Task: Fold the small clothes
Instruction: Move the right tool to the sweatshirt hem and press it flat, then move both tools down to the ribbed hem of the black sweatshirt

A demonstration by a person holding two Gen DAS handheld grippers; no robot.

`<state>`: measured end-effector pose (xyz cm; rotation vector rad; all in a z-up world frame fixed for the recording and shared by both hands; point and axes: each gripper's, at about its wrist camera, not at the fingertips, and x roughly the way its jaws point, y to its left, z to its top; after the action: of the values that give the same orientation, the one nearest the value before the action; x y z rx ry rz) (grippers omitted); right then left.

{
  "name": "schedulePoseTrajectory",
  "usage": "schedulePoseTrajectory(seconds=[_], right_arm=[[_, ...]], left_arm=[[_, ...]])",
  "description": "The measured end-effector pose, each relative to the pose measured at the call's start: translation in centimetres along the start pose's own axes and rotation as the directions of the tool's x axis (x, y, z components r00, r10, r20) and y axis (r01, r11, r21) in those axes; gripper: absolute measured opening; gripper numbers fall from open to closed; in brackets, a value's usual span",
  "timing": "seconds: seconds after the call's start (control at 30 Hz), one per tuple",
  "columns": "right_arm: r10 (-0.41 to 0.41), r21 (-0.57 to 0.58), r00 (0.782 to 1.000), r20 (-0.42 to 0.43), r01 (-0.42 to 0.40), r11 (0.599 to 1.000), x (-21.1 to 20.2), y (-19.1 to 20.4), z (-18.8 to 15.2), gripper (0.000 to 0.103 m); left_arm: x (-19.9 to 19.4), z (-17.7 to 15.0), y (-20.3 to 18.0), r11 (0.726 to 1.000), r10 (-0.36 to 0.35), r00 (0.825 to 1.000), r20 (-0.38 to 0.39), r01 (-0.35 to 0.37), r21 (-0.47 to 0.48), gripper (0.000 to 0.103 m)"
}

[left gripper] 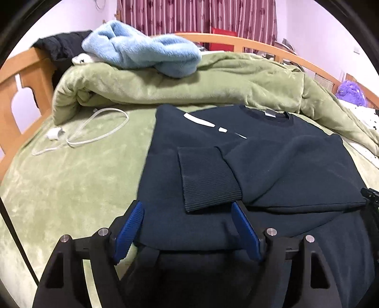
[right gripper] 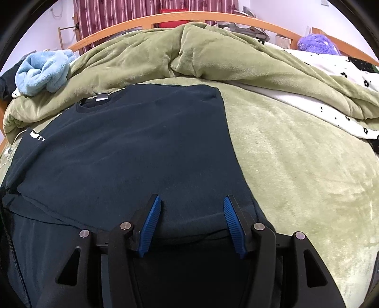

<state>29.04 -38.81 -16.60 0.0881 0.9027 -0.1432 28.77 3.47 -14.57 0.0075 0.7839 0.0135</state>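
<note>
sweater (left gripper: pixel 272 165): dark navy, flat on the bed (left gripper: pixel 71 177), neckline away from the cameras, grey label at the collar. Right-side sleeve is folded in across the chest; white print partly shows on the left shoulder area.
cuff (left gripper: pixel 208 180): ribbed, lies on top of the body panel, just ahead of the left gripper.
hem: near edge of the sweater runs under both grippers; whether any pad touches the cloth, can't tell.
left gripper (left gripper: pixel 188 227): low over the near-left part of the sweater, jaws wide apart, blue ribbed pads (left gripper: pixel 131 227) either side of the cuff end, nothing clamped.
right gripper (right gripper: pixel 191 222): over the near-right corner of the sweater (right gripper: pixel 130 154), jaws apart, nothing between the pads (right gripper: pixel 151 225). Sweater's right edge runs just past its outer finger.
bed surface: green plush sheet, bare to the right of the sweater in the right view (right gripper: pixel 296 177).
duvet (left gripper: pixel 189 83): green, bunched behind the sweater, touching the collar end.
blue fleece (left gripper: pixel 142 47): piled on the duvet, far left.
cable (left gripper: pixel 83 132): white, with a plug, loose on the sheet left of the sweater, apart from it.
background: wooden bed frame (left gripper: pixel 14 78), striped curtain (left gripper: pixel 196 16), purple plush toy (right gripper: pixel 317 45) far right.
</note>
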Motion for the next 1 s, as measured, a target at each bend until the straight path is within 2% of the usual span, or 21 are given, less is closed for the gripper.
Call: schedulePoseTrajectory(seconds=[0.17, 0.33, 0.53, 0.83, 0.93, 1.0], right_arm=[[0.014, 0.010, 1.000, 0.006, -0.014, 1.000, -0.1, -0.4, -0.1, 0.055], [-0.008, -0.022, 1.000, 0.018, 0.009, 1.000, 0.1, 0.3, -0.6, 0.058], [0.003, -0.024, 1.000, 0.016, -0.003, 1.000, 0.8, 0.3, -0.8, 0.064], [0.007, -0.023, 1.000, 0.018, -0.007, 1.000, 0.9, 0.4, -0.9, 0.068], [0.009, -0.015, 0.999, 0.040, -0.009, 1.000, 0.1, 0.4, -1.3, 0.068], [0.008, -0.012, 0.998, 0.066, -0.007, 1.000, -1.1, 0.5, -1.8, 0.069]], left_arm=[[1.1, 0.6, -0.5, 1.000, -0.001, 1.000, -0.019, 0.001, 0.001, 0.075], [2.7, 0.9, -1.4, 1.000, 0.016, 1.000, -0.024, -0.016, 0.018, 0.075], [4.1, 0.2, -1.6, 1.000, 0.015, 0.999, -0.040, -0.014, 0.023, 0.076], [3.4, -0.3, -1.4, 1.000, -0.007, 0.998, -0.054, 0.008, 0.014, 0.075], [2.2, -0.8, -1.4, 1.000, -0.018, 0.998, -0.053, 0.019, 0.021, 0.074], [1.2, -0.9, -1.5, 1.000, -0.001, 0.999, -0.035, 0.002, 0.027, 0.074]])
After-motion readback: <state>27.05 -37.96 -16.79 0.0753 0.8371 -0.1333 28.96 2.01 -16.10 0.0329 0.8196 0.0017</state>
